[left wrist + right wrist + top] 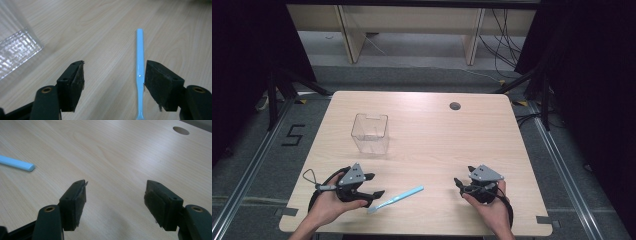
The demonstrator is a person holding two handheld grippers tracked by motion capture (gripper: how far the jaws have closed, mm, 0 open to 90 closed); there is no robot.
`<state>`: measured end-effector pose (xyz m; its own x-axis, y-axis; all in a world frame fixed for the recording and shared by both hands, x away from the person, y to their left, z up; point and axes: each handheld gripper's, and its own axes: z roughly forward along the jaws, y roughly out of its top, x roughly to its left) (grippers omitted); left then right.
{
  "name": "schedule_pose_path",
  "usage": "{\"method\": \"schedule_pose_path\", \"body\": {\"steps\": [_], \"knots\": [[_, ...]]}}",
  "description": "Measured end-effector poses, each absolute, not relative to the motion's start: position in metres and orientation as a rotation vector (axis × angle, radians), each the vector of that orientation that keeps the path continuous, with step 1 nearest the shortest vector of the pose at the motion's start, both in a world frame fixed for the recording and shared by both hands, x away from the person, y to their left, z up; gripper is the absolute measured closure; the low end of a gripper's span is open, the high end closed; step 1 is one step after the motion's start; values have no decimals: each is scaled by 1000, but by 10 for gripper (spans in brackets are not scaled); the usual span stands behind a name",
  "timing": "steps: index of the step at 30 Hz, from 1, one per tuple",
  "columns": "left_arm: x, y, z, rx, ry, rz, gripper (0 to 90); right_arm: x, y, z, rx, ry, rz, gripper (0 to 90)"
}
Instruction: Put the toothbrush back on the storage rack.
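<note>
Blue toothbrush (pixel 395 198) lies flat on the table (pixel 437 135), near the front edge, w/ its handle end aimed up-right toward the middle and the head end down by the left gripper (pixel 371 185). Lying flat like that it's easy to take by the thin handle from the side, which looks like the plan: in the left gripper view the handle (pixel 139 67) runs straight up between the jaws, right beside one pad, while the other pad stands well off. So that gripper is wide open, nothing clamped yet; handle's just off-centre in the gap.

Clear plastic box (pixel 371 132) stands upright farther back on the left side, open top, apart from the brush — prob. where the brush goes, hence kept within the left hand's reach.

Right gripper (pixel 464 179) hovers low at the front right, jaws spread wide & empty, pointing over bare wood; brush tip (pixel 17 163) sits off to its side. Looks parked, out of the way.
</note>
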<state>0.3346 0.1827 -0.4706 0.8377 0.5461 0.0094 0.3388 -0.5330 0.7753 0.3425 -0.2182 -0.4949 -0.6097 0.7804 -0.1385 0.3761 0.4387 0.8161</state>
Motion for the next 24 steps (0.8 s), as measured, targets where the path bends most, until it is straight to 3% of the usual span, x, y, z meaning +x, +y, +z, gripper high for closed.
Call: {"method": "schedule_pose_path", "body": {"steps": [11,24], "knots": [[358,144,-459,2613,457,191,405,343,-218,-490,965,2180,1054,346],[362,108,-461,2826,401,62,433,344,-218,-487,950,2190,1042,346]]}}
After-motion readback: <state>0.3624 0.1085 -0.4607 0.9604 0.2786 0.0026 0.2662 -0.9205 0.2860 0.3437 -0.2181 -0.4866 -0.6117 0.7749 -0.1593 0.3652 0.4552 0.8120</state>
